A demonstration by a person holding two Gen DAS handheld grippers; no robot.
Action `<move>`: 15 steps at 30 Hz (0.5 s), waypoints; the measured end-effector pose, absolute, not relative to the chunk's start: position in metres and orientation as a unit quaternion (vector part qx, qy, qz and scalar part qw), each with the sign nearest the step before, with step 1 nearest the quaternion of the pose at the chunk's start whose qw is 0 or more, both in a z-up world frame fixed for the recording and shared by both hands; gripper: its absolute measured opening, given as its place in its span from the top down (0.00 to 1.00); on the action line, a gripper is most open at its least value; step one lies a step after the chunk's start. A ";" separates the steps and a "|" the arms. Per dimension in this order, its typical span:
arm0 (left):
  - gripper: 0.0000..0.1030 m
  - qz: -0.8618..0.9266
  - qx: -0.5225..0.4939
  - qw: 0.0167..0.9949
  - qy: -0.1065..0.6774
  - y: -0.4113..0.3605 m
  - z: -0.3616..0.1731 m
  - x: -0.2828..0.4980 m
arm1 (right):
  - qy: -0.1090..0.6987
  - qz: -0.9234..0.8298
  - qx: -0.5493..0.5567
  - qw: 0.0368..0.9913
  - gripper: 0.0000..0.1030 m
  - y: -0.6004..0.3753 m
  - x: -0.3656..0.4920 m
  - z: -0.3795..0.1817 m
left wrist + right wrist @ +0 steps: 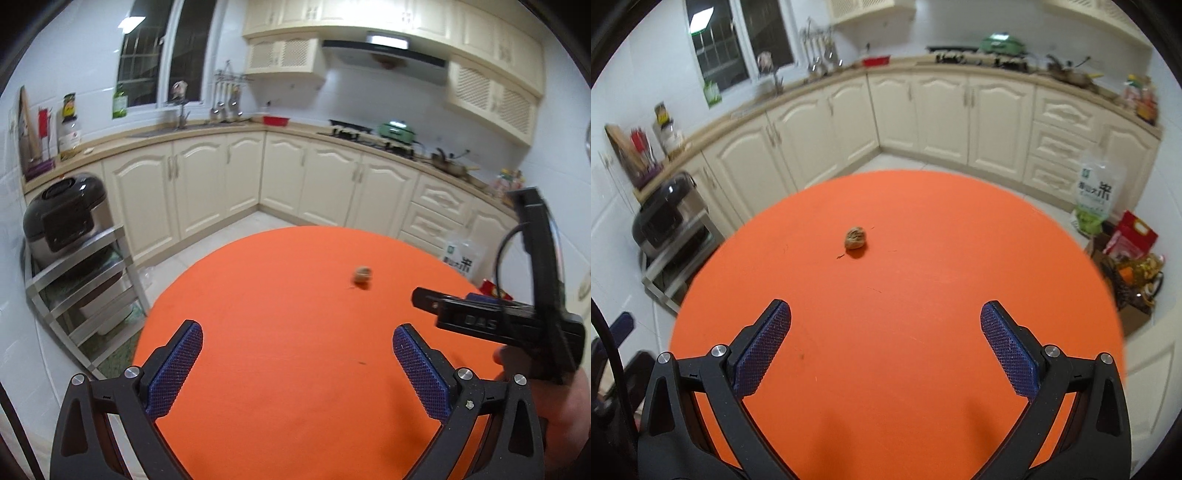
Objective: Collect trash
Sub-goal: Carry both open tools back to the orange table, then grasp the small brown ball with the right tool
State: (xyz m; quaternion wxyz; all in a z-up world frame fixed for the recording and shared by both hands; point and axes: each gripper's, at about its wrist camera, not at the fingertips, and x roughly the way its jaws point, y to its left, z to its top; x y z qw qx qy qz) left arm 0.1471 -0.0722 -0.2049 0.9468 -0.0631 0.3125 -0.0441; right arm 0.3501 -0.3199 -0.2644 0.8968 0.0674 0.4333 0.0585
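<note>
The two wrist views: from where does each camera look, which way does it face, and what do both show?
Left wrist view: sits on the left gripper, faces forward and down over the orange table; its open jaws, the right gripper's body and part of a hand show.
Right wrist view: sits on the right gripper, faces forward and down over the same table; its open jaws show.
Shared: the table, the brown scrap, the cream cabinets.

A small brown, wrinkled lump of trash [855, 238] lies alone on my round orange table [923, 229], toward its far side.
</note>
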 end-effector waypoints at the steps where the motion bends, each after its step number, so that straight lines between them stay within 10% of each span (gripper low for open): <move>1: 0.01 -0.039 -0.066 0.945 0.318 -0.068 -0.207 0.156 | 0.443 0.058 0.063 0.893 0.06 -0.314 0.363 -0.274; 15: 0.01 -0.008 -0.083 0.930 0.358 -0.092 -0.183 0.305 | 0.478 0.073 0.034 0.874 0.44 -0.279 0.453 -0.319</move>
